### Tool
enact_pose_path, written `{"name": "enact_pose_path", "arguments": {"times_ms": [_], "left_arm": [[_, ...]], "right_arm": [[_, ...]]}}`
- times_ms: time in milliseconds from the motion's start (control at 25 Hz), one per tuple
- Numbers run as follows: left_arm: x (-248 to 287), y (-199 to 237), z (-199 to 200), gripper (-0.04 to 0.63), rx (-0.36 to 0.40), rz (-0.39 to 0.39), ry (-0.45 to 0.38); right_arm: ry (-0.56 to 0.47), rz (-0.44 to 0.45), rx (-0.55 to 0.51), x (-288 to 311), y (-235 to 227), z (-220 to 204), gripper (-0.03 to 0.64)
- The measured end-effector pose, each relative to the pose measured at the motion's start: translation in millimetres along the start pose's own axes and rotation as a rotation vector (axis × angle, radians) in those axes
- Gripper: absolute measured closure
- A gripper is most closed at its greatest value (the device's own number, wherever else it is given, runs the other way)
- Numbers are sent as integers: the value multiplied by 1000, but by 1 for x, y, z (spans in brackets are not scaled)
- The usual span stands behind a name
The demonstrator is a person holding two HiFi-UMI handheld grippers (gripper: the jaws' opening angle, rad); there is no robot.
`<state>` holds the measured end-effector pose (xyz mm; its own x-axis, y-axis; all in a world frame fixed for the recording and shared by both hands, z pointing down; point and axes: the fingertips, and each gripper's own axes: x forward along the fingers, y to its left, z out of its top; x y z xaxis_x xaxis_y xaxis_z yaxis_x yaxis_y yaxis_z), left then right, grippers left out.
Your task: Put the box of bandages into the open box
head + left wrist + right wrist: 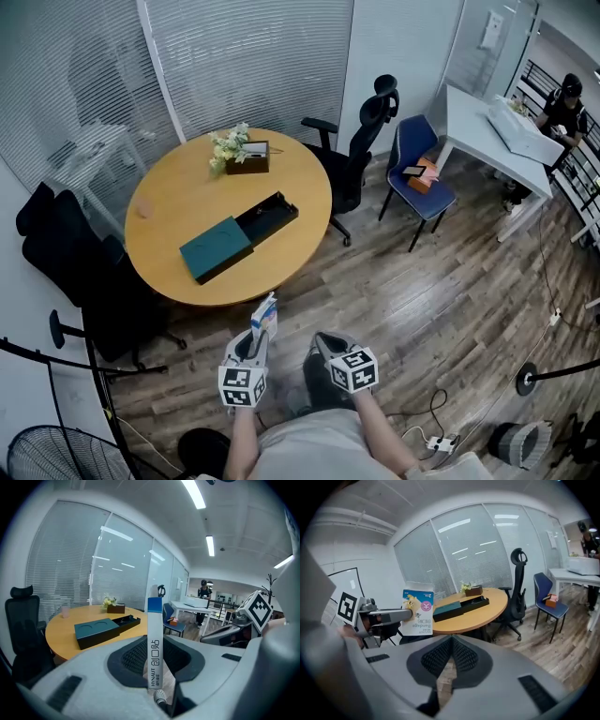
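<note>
1. Step in hand: transport. The box of bandages (265, 314) is pinched edge-on and upright in the left tongs (255, 337), near the person and well apart from the desk (178, 192).
2. Target: the open box (281, 208) lies on the far desk, with its tray slid out to the right.
3. Next move, as judged: reach over the tray, tilt the carton flat, lower it and release.
4. Pose: both tongs are low and point forward, slightly downward. The right tongs (450, 639) are pressed together and empty.
</note>
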<state>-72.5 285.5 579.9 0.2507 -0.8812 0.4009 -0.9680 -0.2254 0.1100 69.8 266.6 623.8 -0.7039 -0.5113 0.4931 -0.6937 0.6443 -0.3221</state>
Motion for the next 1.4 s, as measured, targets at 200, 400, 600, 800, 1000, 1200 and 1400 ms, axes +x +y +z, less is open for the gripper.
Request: {"name": "enact_pose_path", "arguments": {"times_ms": [200,400,600,800,1000,1200,1400], "left_arm": [[15,14,12,509,-15,21,-6],[33,32,24,509,-23,40,-2],[67,47,38,511,-25,33,6],[97,65,61,509,-19,42,-7],[129,82,80,509,-21,55,-9],[155,92,96,509,-12,72,-2],[178,94,108,509,12,85,20]], "right_arm": [[41,13,4,18,-11,10,620],[51,28,11,41,-17,26,620],[62,25,16,67,-35,46,620],[46,16,15,88,-56,80,620],[49,23,2,111,-75,107,620],[55,41,4,131,-90,126,620],[58,70,10,149,-106,142,620]]}}
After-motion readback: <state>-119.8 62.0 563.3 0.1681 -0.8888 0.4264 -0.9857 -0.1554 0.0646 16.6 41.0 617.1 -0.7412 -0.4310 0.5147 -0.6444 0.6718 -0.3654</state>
